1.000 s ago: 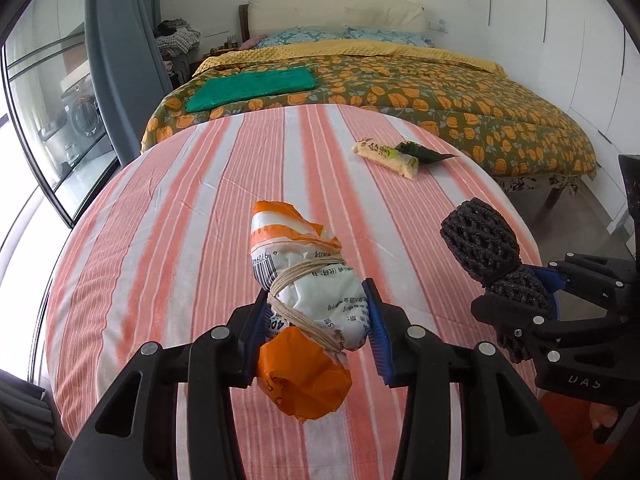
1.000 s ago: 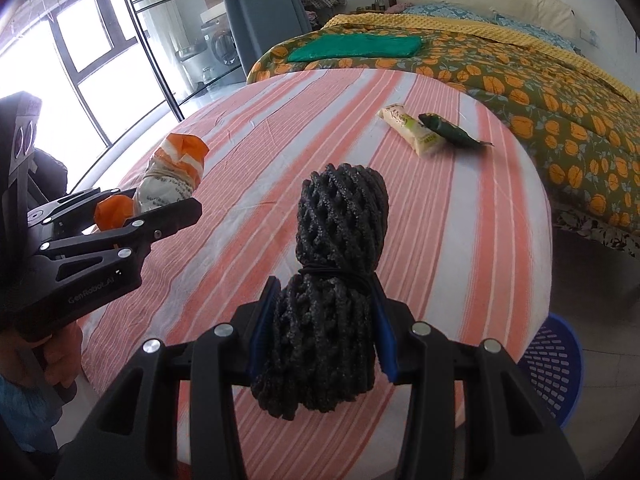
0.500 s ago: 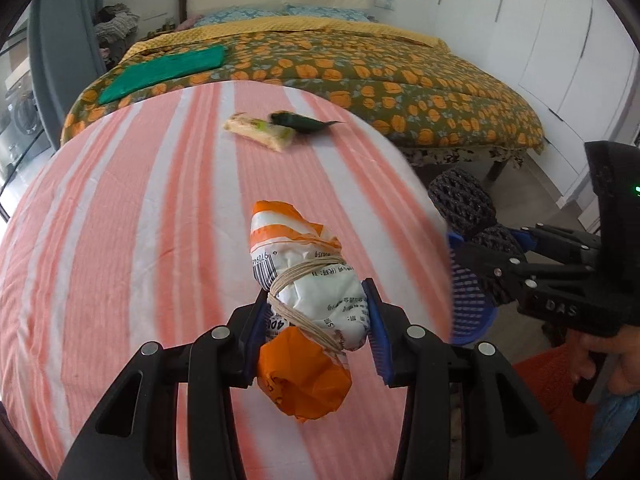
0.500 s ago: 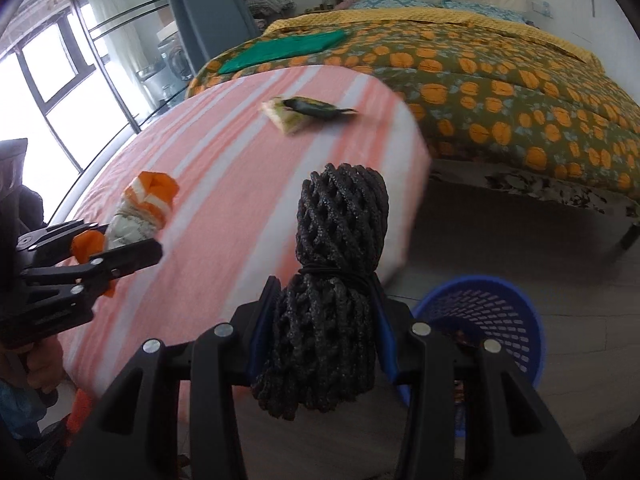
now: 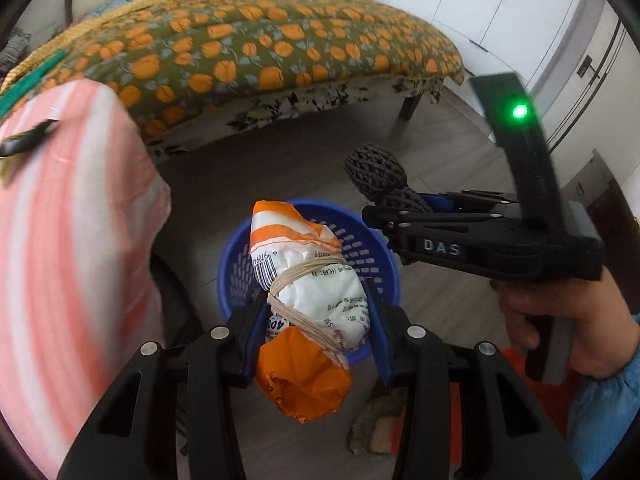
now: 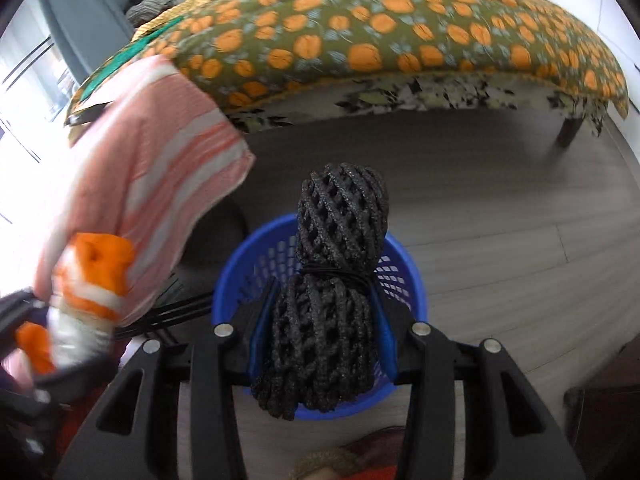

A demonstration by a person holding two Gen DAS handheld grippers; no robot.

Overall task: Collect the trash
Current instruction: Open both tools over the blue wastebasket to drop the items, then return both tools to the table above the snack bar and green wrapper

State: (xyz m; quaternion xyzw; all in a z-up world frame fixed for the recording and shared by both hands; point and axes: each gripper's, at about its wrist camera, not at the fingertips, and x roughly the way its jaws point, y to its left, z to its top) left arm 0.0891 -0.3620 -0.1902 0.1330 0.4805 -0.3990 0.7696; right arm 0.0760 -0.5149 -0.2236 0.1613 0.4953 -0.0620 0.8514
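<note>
My left fingers (image 5: 316,344) clench a crumpled orange-and-white wrapper (image 5: 304,312) bound with twine, my right fingers (image 6: 322,340) a black mesh bundle (image 6: 332,300), both held above the blue basket (image 6: 404,276) on the floor.

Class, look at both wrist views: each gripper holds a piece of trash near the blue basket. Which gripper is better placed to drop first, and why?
Right, probably. Its black net bundle sits centred over the blue basket opening. The left gripper holds the tied wrapper nearer the basket's near rim.
</note>
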